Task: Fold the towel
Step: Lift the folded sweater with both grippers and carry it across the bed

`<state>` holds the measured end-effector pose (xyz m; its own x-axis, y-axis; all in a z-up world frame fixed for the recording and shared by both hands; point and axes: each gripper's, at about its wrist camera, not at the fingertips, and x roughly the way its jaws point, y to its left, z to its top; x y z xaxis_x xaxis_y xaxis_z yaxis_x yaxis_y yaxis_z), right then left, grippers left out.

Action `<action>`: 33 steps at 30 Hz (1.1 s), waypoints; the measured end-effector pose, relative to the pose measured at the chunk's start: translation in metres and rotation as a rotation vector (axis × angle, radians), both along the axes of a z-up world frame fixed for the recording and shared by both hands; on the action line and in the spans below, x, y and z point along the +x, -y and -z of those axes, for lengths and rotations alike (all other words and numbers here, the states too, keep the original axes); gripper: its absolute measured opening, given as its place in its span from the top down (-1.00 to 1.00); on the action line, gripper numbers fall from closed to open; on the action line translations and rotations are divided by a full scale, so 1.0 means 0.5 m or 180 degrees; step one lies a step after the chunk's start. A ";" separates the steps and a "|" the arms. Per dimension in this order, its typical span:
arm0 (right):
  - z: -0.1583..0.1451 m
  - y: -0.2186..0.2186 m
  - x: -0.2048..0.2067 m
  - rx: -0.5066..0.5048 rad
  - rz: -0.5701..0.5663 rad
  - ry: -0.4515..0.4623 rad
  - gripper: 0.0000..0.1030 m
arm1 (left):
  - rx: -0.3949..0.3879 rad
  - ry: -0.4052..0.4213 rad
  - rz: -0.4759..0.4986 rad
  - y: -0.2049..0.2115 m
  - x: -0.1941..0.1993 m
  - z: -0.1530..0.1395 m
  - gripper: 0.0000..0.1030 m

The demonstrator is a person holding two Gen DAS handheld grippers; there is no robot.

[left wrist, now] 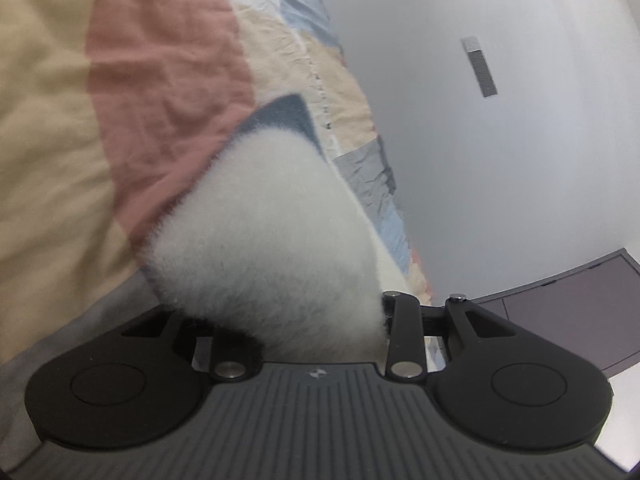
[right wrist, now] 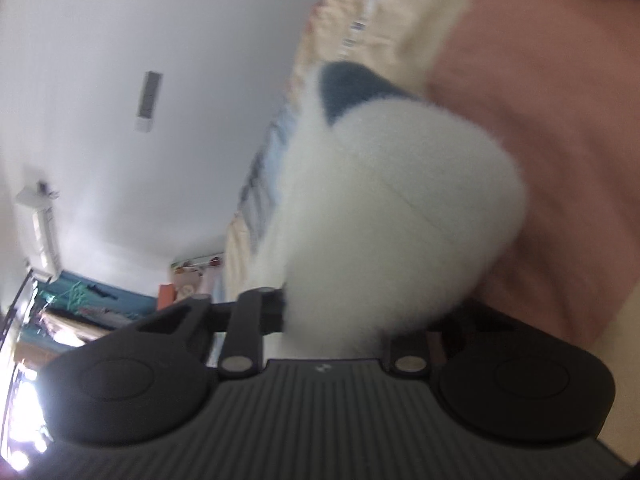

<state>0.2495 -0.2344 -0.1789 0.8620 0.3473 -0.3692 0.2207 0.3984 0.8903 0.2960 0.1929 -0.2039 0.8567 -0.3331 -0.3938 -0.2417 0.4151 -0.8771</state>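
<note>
A fluffy white towel [left wrist: 264, 232] with a grey-blue band at its far end fills the middle of the left wrist view and drapes over my left gripper [left wrist: 304, 320], which is shut on it; the fingertips are hidden under the pile. In the right wrist view the same white towel [right wrist: 392, 216] bulges up from my right gripper [right wrist: 340, 320], also shut on it, its fingertips covered. The towel's blue band [right wrist: 348, 84] shows at the far end, over the patchwork bedspread [right wrist: 540, 100].
The bed is covered with a patchwork quilt [left wrist: 120, 80] of pink, cream, blue and grey patches. A white wall [left wrist: 480, 160] runs along the bed's side. A dark cabinet [left wrist: 580, 304] stands at lower right. An air conditioner [right wrist: 40, 220] hangs at the left.
</note>
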 end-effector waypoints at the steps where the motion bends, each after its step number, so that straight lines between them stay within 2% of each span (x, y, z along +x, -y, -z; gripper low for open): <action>1: -0.018 0.000 -0.002 -0.0084 -0.0040 0.0110 0.51 | -0.0016 -0.0006 -0.0004 -0.002 -0.001 0.001 0.23; 5: -0.076 -0.005 -0.025 -0.0486 -0.0224 0.0351 0.59 | -0.0111 0.0005 -0.0010 -0.011 -0.024 -0.001 0.25; 11: -0.139 0.018 -0.061 -0.0613 -0.0378 0.0543 0.59 | -0.0207 0.0181 0.0116 -0.008 -0.075 -0.036 0.25; 16: -0.205 0.062 -0.074 -0.0661 -0.0373 0.0866 0.61 | -0.0137 0.0275 0.0305 0.035 -0.081 -0.092 0.25; 22: -0.260 0.141 -0.063 -0.0640 -0.0395 0.1011 0.62 | 0.0059 0.0477 0.0490 0.120 -0.058 -0.175 0.25; 27: -0.323 0.218 -0.041 -0.0660 -0.0359 0.1073 0.63 | 0.0228 0.0641 0.0691 0.214 0.007 -0.275 0.27; 33: -0.467 0.323 -0.011 -0.0899 -0.0202 0.1444 0.63 | 0.0410 0.0980 0.0993 0.375 0.098 -0.416 0.28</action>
<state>0.2443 -0.3958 0.0546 0.9372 0.3450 -0.0511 -0.1934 0.6361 0.7469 0.3450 0.0052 0.0043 0.8069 -0.5588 -0.1915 0.1761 0.5370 -0.8250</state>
